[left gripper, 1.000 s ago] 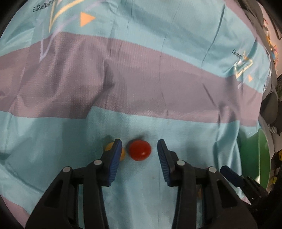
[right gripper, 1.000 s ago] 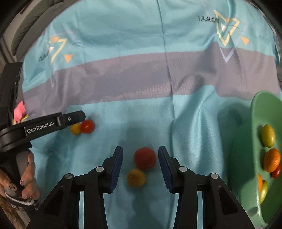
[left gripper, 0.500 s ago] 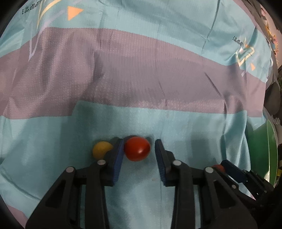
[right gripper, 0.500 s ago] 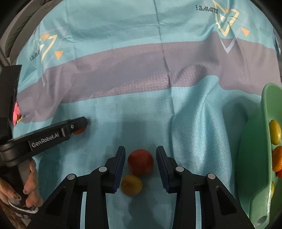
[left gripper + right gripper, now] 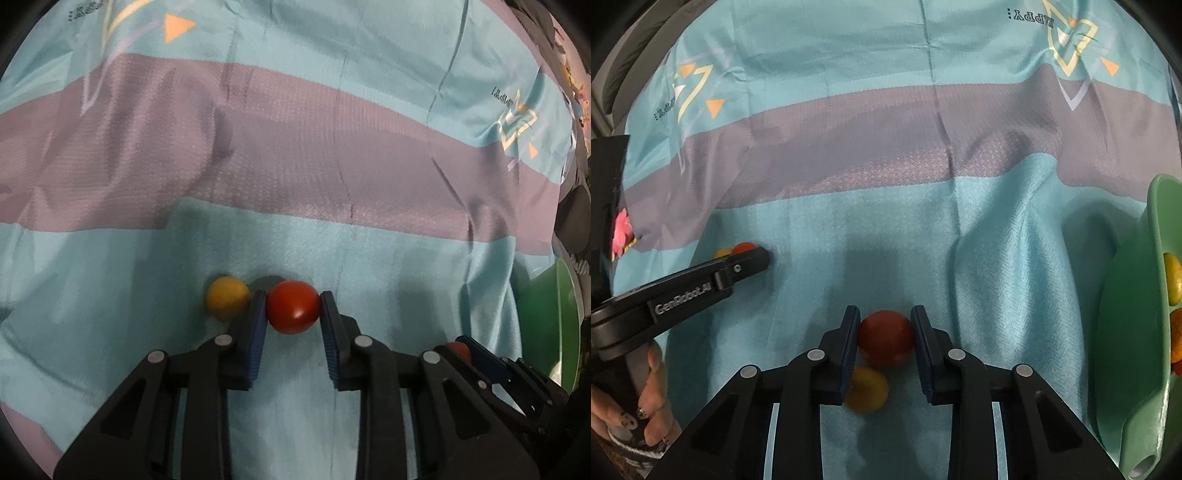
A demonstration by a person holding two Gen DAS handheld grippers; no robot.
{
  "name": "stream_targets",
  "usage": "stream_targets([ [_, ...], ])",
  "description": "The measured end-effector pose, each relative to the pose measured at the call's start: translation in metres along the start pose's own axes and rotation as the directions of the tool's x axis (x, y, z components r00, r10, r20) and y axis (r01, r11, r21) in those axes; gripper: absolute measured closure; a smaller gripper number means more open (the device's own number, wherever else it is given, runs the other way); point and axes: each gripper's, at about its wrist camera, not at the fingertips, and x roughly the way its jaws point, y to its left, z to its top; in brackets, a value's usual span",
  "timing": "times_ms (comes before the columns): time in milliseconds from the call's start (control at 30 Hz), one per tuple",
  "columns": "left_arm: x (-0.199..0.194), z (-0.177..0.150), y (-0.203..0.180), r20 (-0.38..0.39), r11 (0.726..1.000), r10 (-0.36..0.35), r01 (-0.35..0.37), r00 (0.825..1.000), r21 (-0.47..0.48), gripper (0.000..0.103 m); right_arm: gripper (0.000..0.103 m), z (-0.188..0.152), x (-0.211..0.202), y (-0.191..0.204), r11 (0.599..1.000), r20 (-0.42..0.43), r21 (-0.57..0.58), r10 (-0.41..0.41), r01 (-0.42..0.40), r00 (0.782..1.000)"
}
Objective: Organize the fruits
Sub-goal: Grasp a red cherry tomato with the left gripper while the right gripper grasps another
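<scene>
My left gripper (image 5: pixel 292 303) is shut on a red tomato (image 5: pixel 292 306) that rests on the cloth, with a yellow fruit (image 5: pixel 226 298) just left of its left finger. My right gripper (image 5: pixel 885 325) is shut on a second red tomato (image 5: pixel 885 338), with a yellow fruit (image 5: pixel 866 388) below it, partly under the left finger. The left gripper (image 5: pixel 748 264) shows in the right wrist view over its two fruits. The green bowl (image 5: pixel 1130 332) at the right holds several fruits.
A teal and mauve striped cloth (image 5: pixel 295 155) covers the table. The green bowl's edge (image 5: pixel 546 306) shows at the right of the left wrist view, behind the right gripper's finger (image 5: pixel 480 358). A hand (image 5: pixel 646 406) holds the left gripper's handle.
Both grippers have closed from open onto their red tomatoes. Each has also moved slightly forward over its fruit.
</scene>
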Motion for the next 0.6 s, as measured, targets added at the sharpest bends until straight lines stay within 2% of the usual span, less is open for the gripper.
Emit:
stream_targets([
  [600,-0.074,-0.039,-0.03,0.11,0.999,-0.01,0.006,0.994,0.033,0.076,0.073,0.003,-0.059,-0.011,0.996,0.137,0.004,0.085,-0.086,0.987],
])
